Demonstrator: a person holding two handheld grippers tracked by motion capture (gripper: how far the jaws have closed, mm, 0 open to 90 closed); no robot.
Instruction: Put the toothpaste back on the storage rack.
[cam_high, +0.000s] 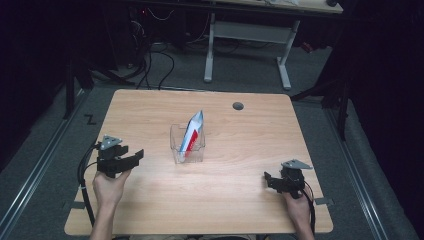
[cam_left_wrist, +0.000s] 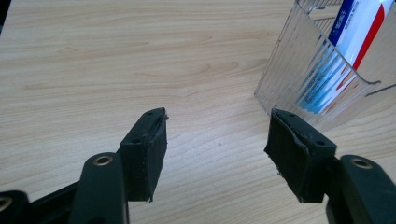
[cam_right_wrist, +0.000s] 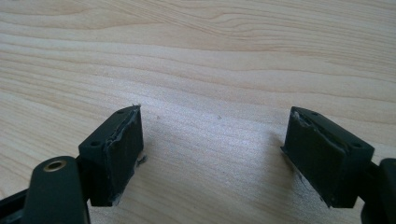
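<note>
A clear ribbed plastic holder (cam_high: 187, 144) stands near the middle of the wooden table (cam_high: 240, 130). A white tube with blue and red print (cam_high: 192, 132) leans upright inside it. My left gripper (cam_high: 131, 159) sits at the table's left, held by a hand, jaws open and empty, pointing toward the holder. In the left gripper view the holder (cam_left_wrist: 313, 79) and the tube (cam_left_wrist: 350, 32) are just beyond the right pad. My right gripper (cam_high: 272, 181) rests at the front right, open over bare wood (cam_right_wrist: 210, 93), nothing between its pads.
A round grey cable port (cam_high: 238, 106) is set in the table near the back edge. Beyond the table stands a white-legged desk (cam_high: 250, 35) with cables on the floor. A rail (cam_high: 45, 155) runs along the floor at the left.
</note>
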